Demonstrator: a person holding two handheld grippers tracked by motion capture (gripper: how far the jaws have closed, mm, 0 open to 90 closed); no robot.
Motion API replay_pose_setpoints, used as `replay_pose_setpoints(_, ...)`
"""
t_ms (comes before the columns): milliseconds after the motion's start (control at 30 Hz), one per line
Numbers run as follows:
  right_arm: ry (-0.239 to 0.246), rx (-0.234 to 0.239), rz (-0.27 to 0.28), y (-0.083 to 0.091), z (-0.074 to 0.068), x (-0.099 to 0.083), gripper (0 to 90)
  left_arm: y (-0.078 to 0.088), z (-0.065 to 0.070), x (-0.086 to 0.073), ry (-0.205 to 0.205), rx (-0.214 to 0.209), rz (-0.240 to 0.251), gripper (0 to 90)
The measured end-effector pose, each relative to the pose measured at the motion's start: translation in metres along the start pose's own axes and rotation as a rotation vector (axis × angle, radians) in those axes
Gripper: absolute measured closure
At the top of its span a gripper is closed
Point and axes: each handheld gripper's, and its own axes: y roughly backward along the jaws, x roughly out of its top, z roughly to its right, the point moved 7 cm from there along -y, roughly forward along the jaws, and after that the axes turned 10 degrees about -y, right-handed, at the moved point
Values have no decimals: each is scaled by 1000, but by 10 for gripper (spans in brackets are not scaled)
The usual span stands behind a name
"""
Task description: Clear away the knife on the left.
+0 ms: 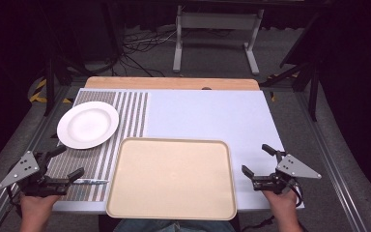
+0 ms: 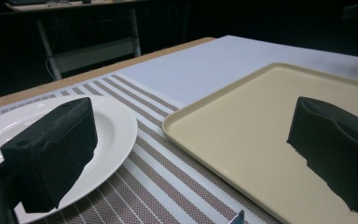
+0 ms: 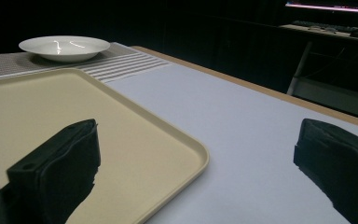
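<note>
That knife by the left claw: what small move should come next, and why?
Probably lower the left claw onto the knife. Its jaws stand open, holding nothing, and the knife lies flat on the striped mat just beside them, next to the bare tray. The right claw is open too, farther off.

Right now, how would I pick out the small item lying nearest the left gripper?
Start from the striped placemat on the left of the table. Near its front edge, between the left gripper and the beige tray, lies a knife, flat, pointing towards the tray. It is the one thin, shiny metal piece there; the white plate is round and farther back.
</note>
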Motion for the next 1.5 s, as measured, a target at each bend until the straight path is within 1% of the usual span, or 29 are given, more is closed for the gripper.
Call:
replay_pose_setpoints(33, 1, 0, 0, 0, 0, 0, 8, 0, 0, 3, -2, -6, -13, 21)
replay_pose_setpoints(67, 2, -1, 1, 0, 0, 0, 8, -1, -1, 4, -10, -14, -38, 21)
replay_pose_setpoints(100, 0, 0, 2, 0, 0, 0, 8, 0, -2, 6, -22, -21, -60, 21)
replay_pose_setpoints(133, -5, 2, 2, 0, -1, 0, 8, 0, -4, 7, -40, -20, -79, 21)
replay_pose_setpoints(167, -5, 3, 1, 0, -1, 0, 8, 1, -7, 9, -49, -19, -100, 21)
replay_pose_setpoints(200, -6, 2, 0, -1, -1, 0, 8, 2, -10, 11, -60, -26, -118, 21)
replay_pose_setpoints(233, -6, 6, -2, -1, -1, 0, 8, 3, -12, 13, -59, -40, -136, 22)
replay_pose_setpoints(333, -9, 6, 1, -1, 0, 0, 8, 4, -18, 16, -77, -58, -182, 24)
replay_pose_setpoints(367, -9, 6, -1, -1, 0, 0, 8, 4, -21, 17, -94, -60, -207, 24)
replay_pose_setpoints(433, -12, 9, 0, -1, 0, 0, 8, 3, -23, 19, -111, -82, -249, 24)
replay_pose_setpoints(533, -17, 10, -2, -1, 0, -1, 8, 2, -26, 18, -146, -116, -318, 26)
replay_pose_setpoints(600, -18, 11, -2, -1, 0, -1, 8, 2, -27, 17, -160, -123, -358, 27)
replay_pose_setpoints(633, -18, 10, -1, -1, 0, -1, 8, 2, -27, 17, -162, -135, -369, 27)
replay_pose_setpoints(667, -19, 10, -1, -1, 0, -1, 8, 2, -28, 16, -175, -140, -392, 27)
replay_pose_setpoints(700, -21, 11, -1, -2, 0, -1, 8, 2, -28, 15, -180, -149, -409, 27)
replay_pose_setpoints(733, -23, 12, -2, -2, 0, -1, 8, 2, -28, 15, -180, -149, -409, 30)
replay_pose_setpoints(800, -23, 13, -4, -2, 0, -1, 8, 1, -28, 12, -201, -179, -465, 44)
replay_pose_setpoints(833, -25, 14, -3, -2, 0, -1, 8, 0, -28, 11, -203, -185, -490, 49)
replay_pose_setpoints(900, -24, 17, -6, -2, 0, -2, 8, -1, -29, 8, -231, -192, -537, 44)
replay_pose_setpoints(1033, -24, 17, -11, -3, -1, -2, 8, -2, -30, 6, -261, -198, -588, 39)
replay_pose_setpoints(1133, -22, 12, -8, -2, 0, -2, 8, -3, -32, 5, -284, -204, -638, 39)
replay_pose_setpoints(1167, -22, 12, -8, -2, 0, -2, 8, -3, -32, 5, -284, -204, -638, 40)
replay_pose_setpoints(1267, -20, 11, -9, -1, 0, -2, 8, -5, -33, 3, -300, -209, -678, 40)
replay_pose_setpoints(1300, -20, 10, -9, -1, 0, -2, 8, -5, -33, 3, -296, -209, -690, 40)
replay_pose_setpoints(1333, -19, 9, -8, -1, 0, -2, 8, -5, -35, 2, -313, -224, -703, 40)
replay_pose_setpoints(1433, -23, 9, -7, -1, 0, -2, 8, -6, -37, -1, -332, -241, -757, 41)
replay_pose_setpoints(1467, -24, 8, -5, 0, 0, -2, 8, -6, -36, -2, -332, -245, -773, 41)
replay_pose_setpoints(1500, -23, 7, -5, 0, 0, -2, 8, -6, -37, -3, -344, -252, -785, 42)
